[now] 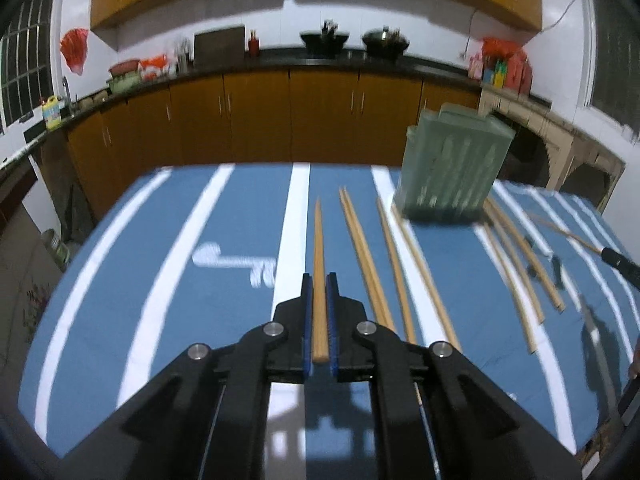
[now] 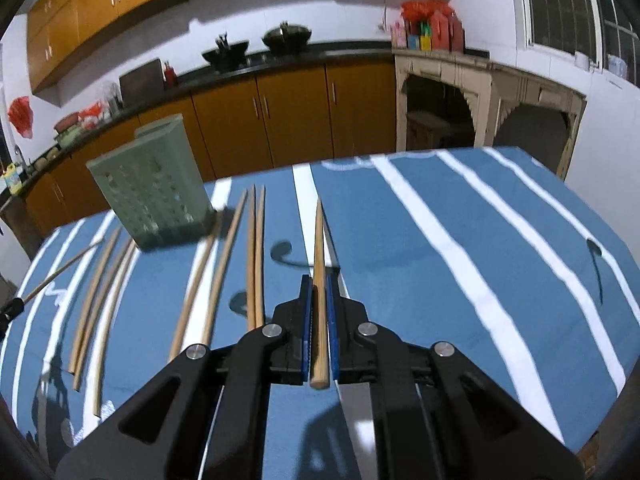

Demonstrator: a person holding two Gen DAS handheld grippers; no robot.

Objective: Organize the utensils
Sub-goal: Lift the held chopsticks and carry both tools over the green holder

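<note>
Chopsticks lay in loose rows across our blue, white-striped table [image 1: 180, 240], and each of our tools pinched one of them. Our left tool [image 1: 319, 280] was pressed together on a single wooden chopstick [image 1: 318, 264], which ran forward between the blue pads with its tip pointing away from us. Our right tool [image 2: 319, 280] gripped another chopstick [image 2: 319, 256] in the same manner.

From the left wrist view, the rest of the loose chopsticks [image 1: 368, 264] lay to the right of the held one, some in pairs, some apart. Beyond them stood a green perforated utensil holder [image 1: 452, 168], upright on the table, with several sticks lying just beside its base. Further right we saw the dark tip of the other tool with its stick, blurred.

From the right wrist view the holder [image 2: 152, 188] stood to the left, with the loose sticks between it and our held one. Behind the table ran brown cabinets [image 1: 256, 116] under a dark countertop carrying two black woks [image 1: 324, 42].
</note>
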